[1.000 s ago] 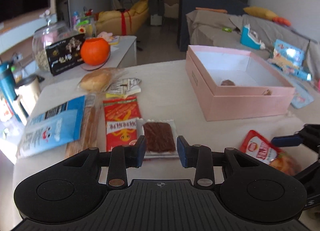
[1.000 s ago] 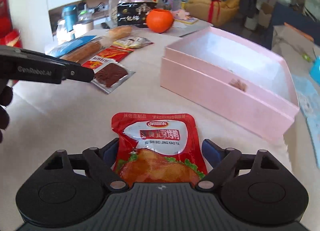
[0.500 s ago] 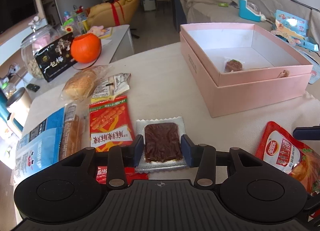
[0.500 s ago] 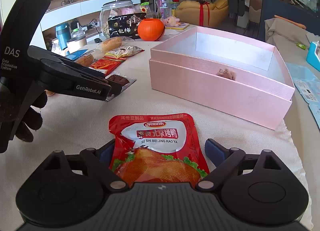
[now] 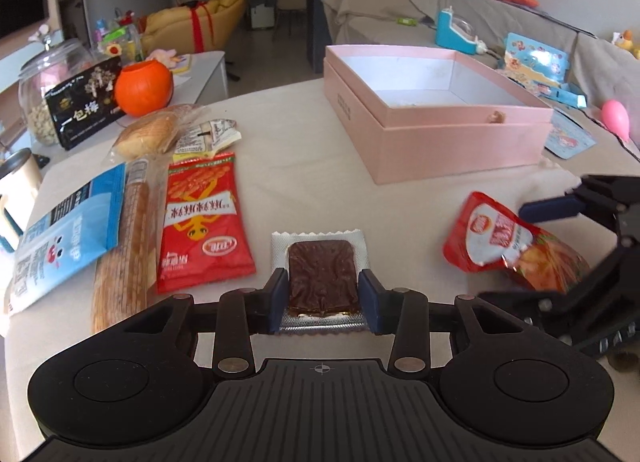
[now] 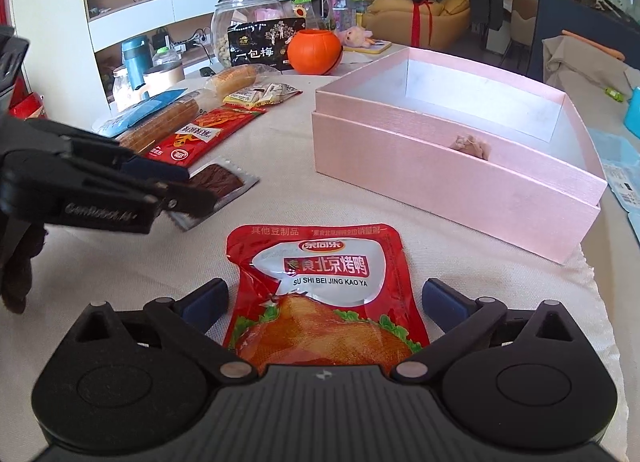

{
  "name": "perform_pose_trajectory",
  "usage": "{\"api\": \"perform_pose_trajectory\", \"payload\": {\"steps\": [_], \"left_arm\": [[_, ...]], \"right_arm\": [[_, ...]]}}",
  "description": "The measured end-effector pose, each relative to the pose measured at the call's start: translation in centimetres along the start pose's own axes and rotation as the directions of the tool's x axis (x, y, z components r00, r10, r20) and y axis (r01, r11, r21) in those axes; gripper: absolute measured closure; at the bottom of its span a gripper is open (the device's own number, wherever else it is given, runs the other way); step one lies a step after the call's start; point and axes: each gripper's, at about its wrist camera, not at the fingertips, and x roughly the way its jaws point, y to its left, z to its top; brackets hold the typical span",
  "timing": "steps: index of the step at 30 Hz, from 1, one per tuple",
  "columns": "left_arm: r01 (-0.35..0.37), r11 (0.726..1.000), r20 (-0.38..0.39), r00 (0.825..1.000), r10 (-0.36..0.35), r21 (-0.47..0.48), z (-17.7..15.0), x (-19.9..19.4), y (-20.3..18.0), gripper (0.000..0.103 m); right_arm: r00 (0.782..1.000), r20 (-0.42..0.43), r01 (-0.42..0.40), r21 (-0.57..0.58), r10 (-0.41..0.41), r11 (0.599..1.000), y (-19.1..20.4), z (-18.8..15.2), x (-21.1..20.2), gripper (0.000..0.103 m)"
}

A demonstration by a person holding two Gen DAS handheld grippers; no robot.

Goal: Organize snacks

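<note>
Two grippers working at once | left gripper point(image 5: 323, 296), lower centre of the left view, fingers clamped on the foil-wrapped brown bar point(image 5: 321, 274) | right gripper point(image 6: 323, 296) spread wide around the red pouch point(image 6: 320, 290), not gripping | pink box point(image 6: 452, 169), upper right, lies open, likely the destination for both.

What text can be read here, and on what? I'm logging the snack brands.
"SU SHI BEI JING KAO YA", with "北京烤鸭" above it: red duck pouch.
"其他豆制品": same pouch, top edge.
"一包梅": black packet by the jar.
"GenRobot.AI": side of the left hand-held gripper.
Red strip-snack pack: large white characters and a logo, not clearly readable.
Blue packet: print too small.
</note>
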Motion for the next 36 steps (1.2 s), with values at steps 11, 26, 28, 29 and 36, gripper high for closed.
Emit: {"api": "perform_pose_trajectory", "payload": {"steps": [11, 26, 28, 29, 36], "left_arm": [[0.061, 0.998, -0.015, 0.998, -0.061, 0.009, -1.6, -1.6, -0.9, 0.058], [0.052, 0.999, -0.013, 0.999, -0.052, -0.011, -1.8, -1.6, -1.2, 0.058], [0.044, 0.999, -0.009, 0.999, -0.044, -0.008, -1.8, -1.7, -1.4, 0.058], [0.041, 0.999, -0.007, 0.999, -0.041, -0.007, -1.9, -1.7, -1.4, 0.058], [0.042, 0.999, -0.020, 0.999, -0.042, -0.005, -1.8, -1.7, -1.4, 0.057]], "right_arm": [[0.994, -0.061, -0.080, 0.101, 0.087, 0.992, -1.3, 0.3, -1.3, 0.000], [0.986, -0.143, 0.113, 0.198, -0.085, 0.974, -1.1, 1.8, -0.7, 0.020], [0.989, -0.133, 0.096, 0.234, -0.066, 0.968, -1.6, 1.5, -1.4, 0.025], [0.991, -0.125, 0.070, 0.251, -0.039, 0.965, -2.0, 1.2, -1.7, 0.025], [0.995, -0.099, 0.007, 0.277, 0.022, 0.961, -1.5, 1.0, -1.2, 0.004]]}}
